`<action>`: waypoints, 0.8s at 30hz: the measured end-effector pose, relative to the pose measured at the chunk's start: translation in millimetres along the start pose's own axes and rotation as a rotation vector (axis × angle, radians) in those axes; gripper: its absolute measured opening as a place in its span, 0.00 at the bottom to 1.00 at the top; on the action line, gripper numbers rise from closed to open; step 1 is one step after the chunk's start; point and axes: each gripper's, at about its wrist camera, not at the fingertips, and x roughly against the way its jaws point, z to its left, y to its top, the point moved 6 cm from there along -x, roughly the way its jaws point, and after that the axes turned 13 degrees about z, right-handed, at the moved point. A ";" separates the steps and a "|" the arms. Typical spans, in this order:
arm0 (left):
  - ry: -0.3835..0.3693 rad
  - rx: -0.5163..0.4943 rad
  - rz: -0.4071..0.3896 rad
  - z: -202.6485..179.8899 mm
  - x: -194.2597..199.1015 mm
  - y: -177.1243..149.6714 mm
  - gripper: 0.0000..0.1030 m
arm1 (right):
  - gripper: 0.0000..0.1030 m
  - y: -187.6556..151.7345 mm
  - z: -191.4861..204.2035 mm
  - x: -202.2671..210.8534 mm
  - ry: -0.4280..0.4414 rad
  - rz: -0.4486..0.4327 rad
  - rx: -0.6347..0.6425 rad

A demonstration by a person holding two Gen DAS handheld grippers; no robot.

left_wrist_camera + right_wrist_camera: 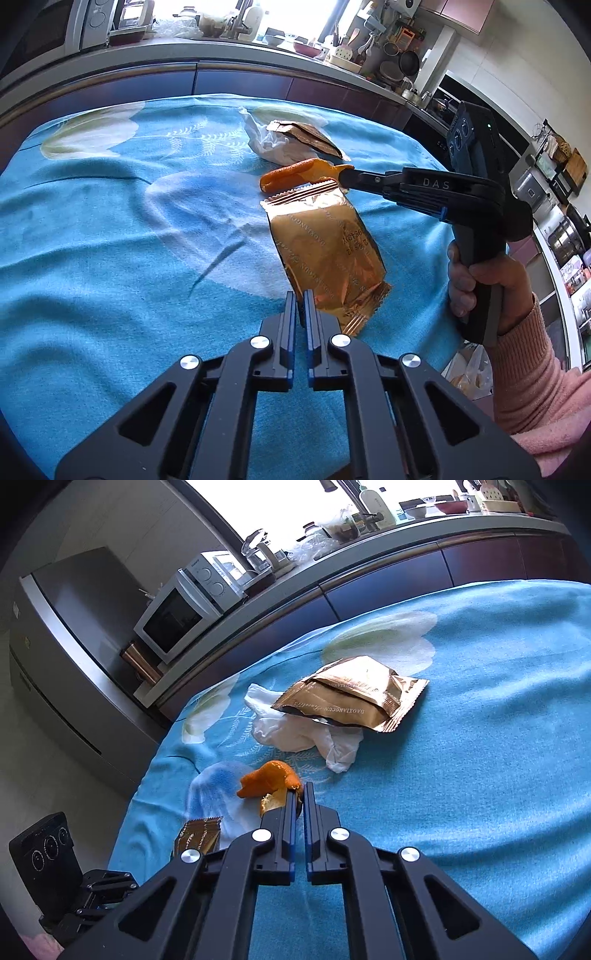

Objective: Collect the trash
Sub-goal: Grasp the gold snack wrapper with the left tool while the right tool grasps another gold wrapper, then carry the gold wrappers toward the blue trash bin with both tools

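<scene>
An orange peel (291,173) (269,779) is pinched at one end by my right gripper (342,173) (301,794), which is shut on it just above the blue cloth. A gold foil wrapper (325,251) (199,836) lies below the peel. My left gripper (301,306) is shut, with its tips closed over the wrapper's near left edge. Farther back, a second gold wrapper (306,138) (354,701) rests on a crumpled white tissue (266,142) (303,734).
The table wears a blue cloth (110,240) (480,775) with white flowers. A hand in a pink sleeve (480,288) holds the right gripper. Behind runs a dark kitchen counter (221,74) with a microwave (177,620) and dishes, and a fridge (74,646) stands left.
</scene>
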 end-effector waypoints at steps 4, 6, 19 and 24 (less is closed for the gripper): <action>0.010 0.013 -0.025 6.1 11.5 -1.2 0.03 | 0.03 -4.3 6.6 5.8 0.036 -0.019 -0.005; 0.016 0.024 -0.036 10.7 17.7 -2.4 0.02 | 0.03 -5.2 10.7 9.4 0.052 -0.030 -0.006; 0.065 0.075 -0.098 38.3 55.5 -17.7 0.02 | 0.03 -5.2 41.0 13.2 0.127 -0.055 0.017; 0.081 0.095 -0.116 49.5 68.6 -23.6 0.01 | 0.03 -4.5 52.3 13.6 0.153 -0.061 0.030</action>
